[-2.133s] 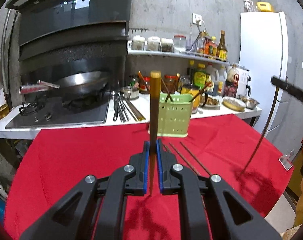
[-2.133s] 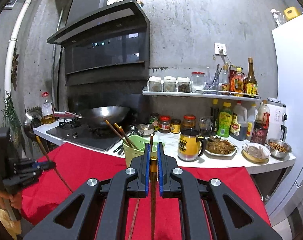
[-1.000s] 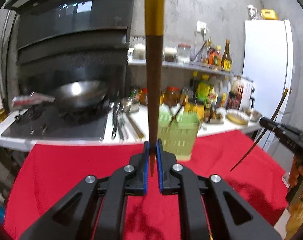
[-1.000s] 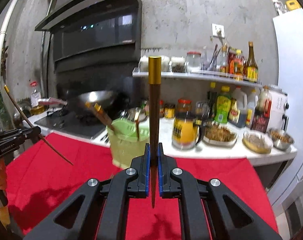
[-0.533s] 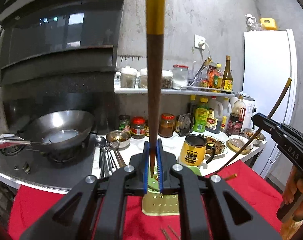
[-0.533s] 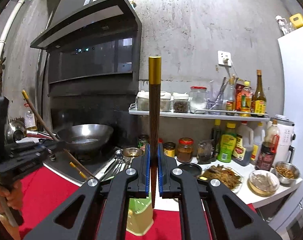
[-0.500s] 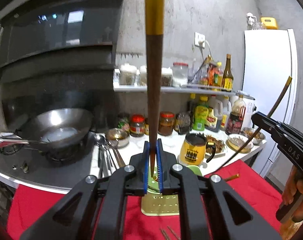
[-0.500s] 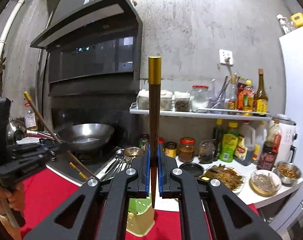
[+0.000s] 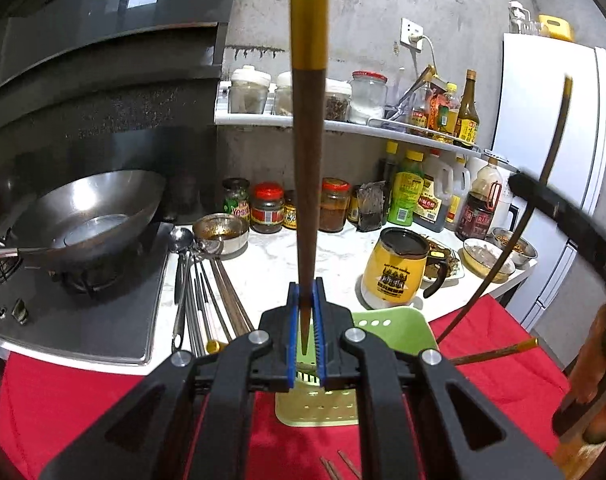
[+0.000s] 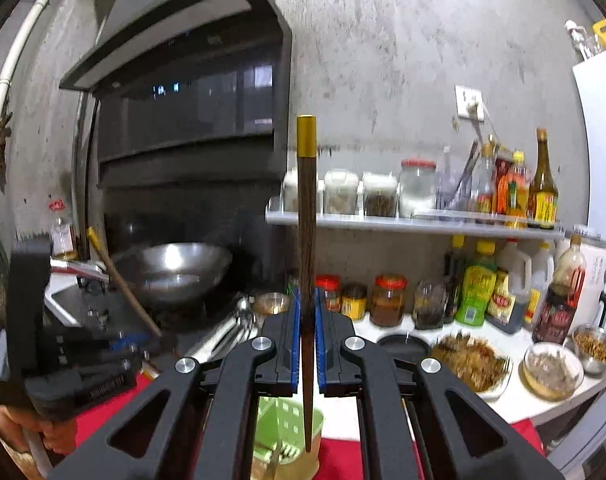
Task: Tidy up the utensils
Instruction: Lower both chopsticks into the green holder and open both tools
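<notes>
Concrete-walled kitchen, wok [image 9: 87,216] on the hob, sauce bottles and jars lined along a white counter [image 9: 271,264], red cloth [image 9: 75,404] over the near surface. Left gripper [image 9: 303,340] raised above the green utensil holder [image 9: 377,324], jaws clamped on a brown chopstick [image 9: 308,168] near its pointed tip, gold-capped end up and near upright. Right gripper [image 10: 308,348] likewise closed on a second chopstick [image 10: 307,264], gripped nearer mid-shaft, point hanging over the holder's mouth [image 10: 287,420]. Both tools held high and roughly level, facing the back wall, the right one just beside the left in the left wrist view. One gold-tipped chopstick [image 9: 495,354] already leaning out of the holder; spoons and more chopsticks [image 9: 207,288] lying on the counter beside the hob. Step in hand, by the look of it: dropping the held pair into the holder. Next move likely calling for each point lowered inside the rim before release; a tilted shaft could catch the rim and tip out.
</notes>
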Tool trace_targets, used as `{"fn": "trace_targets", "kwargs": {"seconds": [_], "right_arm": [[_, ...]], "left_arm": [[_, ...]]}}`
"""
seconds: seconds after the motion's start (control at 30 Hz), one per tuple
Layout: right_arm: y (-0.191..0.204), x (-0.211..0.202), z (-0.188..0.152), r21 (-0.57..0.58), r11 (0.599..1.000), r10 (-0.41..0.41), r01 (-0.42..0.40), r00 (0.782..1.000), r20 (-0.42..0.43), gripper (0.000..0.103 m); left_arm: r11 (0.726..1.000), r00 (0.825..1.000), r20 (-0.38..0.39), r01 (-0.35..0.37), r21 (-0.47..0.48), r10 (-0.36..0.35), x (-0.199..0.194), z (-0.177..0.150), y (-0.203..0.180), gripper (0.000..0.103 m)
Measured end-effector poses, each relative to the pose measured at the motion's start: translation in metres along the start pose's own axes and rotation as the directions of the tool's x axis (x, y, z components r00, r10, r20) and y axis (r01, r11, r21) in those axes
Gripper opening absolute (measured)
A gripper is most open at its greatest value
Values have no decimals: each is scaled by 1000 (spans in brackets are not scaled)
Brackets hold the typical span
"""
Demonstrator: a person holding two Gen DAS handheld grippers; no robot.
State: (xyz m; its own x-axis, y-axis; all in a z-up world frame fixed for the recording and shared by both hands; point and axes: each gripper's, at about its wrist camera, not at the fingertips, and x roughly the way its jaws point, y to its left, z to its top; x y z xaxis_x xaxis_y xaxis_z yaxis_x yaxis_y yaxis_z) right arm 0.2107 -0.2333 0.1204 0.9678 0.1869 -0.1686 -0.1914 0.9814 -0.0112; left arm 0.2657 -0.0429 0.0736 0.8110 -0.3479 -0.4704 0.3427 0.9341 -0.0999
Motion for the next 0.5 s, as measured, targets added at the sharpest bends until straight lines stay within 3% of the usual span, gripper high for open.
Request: {"fn": "trace_targets", "kwargs": {"seconds": [0.13, 0.37, 0.43, 0.5], "right_arm": [[2, 2, 9, 1, 1000, 17, -17, 999, 31, 6], [1, 31, -25, 26, 999, 45, -43, 994, -96, 9], [-1, 32, -27, 31, 999, 44, -41, 992, -115, 30], [-1, 25, -24, 34, 999, 38, -35, 994, -106, 38]], "left_arm": [[1000, 1000, 8, 6, 4, -6, -3, 4, -1, 6], [1000, 999, -27, 20, -2, -20, 8, -2, 0, 6], [1000, 1000, -22, 20, 12, -19, 7, 0, -2, 7], [1000, 1000, -18, 8, 21, -8, 4, 4, -4, 10]]}}
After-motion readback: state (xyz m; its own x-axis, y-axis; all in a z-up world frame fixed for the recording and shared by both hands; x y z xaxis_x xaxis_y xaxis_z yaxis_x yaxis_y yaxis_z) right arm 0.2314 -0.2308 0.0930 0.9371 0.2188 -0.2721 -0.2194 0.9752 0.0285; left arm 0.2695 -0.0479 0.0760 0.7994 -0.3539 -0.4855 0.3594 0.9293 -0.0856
